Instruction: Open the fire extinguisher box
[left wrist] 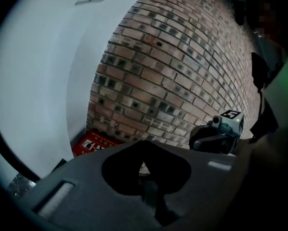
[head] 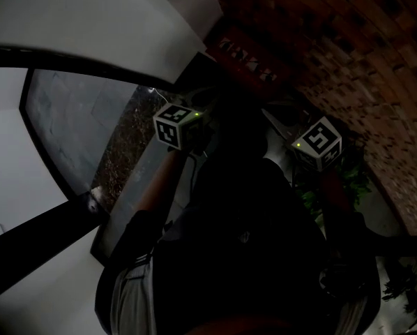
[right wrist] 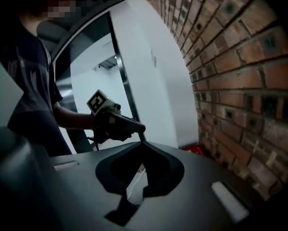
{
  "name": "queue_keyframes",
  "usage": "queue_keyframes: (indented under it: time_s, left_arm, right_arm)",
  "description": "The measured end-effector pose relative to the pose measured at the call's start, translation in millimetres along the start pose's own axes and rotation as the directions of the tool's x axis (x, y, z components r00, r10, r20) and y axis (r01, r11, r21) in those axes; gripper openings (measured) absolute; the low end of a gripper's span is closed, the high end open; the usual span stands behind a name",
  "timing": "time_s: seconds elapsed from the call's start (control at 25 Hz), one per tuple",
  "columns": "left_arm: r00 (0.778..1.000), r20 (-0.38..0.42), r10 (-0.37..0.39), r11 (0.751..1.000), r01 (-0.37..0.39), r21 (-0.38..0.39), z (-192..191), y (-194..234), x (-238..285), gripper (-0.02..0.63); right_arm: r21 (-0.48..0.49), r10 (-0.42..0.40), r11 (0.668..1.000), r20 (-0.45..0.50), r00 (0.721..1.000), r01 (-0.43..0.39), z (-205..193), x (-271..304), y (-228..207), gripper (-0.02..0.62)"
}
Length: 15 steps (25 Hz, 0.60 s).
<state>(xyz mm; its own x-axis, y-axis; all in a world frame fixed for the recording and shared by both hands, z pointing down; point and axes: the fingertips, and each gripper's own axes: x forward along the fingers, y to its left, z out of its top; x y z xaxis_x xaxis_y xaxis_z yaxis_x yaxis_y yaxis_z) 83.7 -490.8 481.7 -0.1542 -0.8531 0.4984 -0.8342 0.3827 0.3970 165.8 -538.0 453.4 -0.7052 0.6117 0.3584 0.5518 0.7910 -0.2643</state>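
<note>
- The fire extinguisher box is the red thing with white print, down low at the foot of the brick wall, right in the corner where the brick meets the white wall.
- Key relation: the box is ahead of and below both tools. It shows lower left in the left gripper view and just right of centre in the right gripper view, so it sits roughly between the two lines of aim.
- Its long side seems to run along the base of the brick wall.
- Left gripper: jaws together, nothing in them.
- Right gripper: tips look closed on each other too, and empty.
- Neither one is touching the box, there's clear space in between.
- Nearer hand? In the head view I'd guess the left by a hair, but it's pretty dark.
- Counts: one box, two grippers, one person.
- I can't tell where the door or latch is from here.
</note>
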Motion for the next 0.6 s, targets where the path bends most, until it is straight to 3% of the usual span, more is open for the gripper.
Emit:
queue_keyframes:
  time_s: [0.2,0.32,0.52,0.6]
  left_arm:
    - [0.996,-0.02,-0.084,0.996,0.084,0.002,15,18,38,0.003]
    - [0.991,-0.041,-0.13,0.989,0.126,-0.072,13,38,61,0.003]
    - [0.982,-0.163,-0.095,0.988,0.072,-0.138,-23,111,103,0.003]
    - [0.972,-0.216,-0.092,0.978,0.048,-0.202,-45,135,119,0.003]
  right_arm:
    - [-0.005,-0.076,0.997,-0.031,0.997,0.076,8,10,-17,0.0]
    - [0.007,-0.157,0.988,-0.054,0.986,0.157,11,16,-29,0.0]
    - [0.088,-0.212,0.973,-0.052,0.976,0.216,23,47,-44,0.0]
    - [0.1,-0.23,0.967,-0.064,0.971,0.236,27,58,-49,0.0]
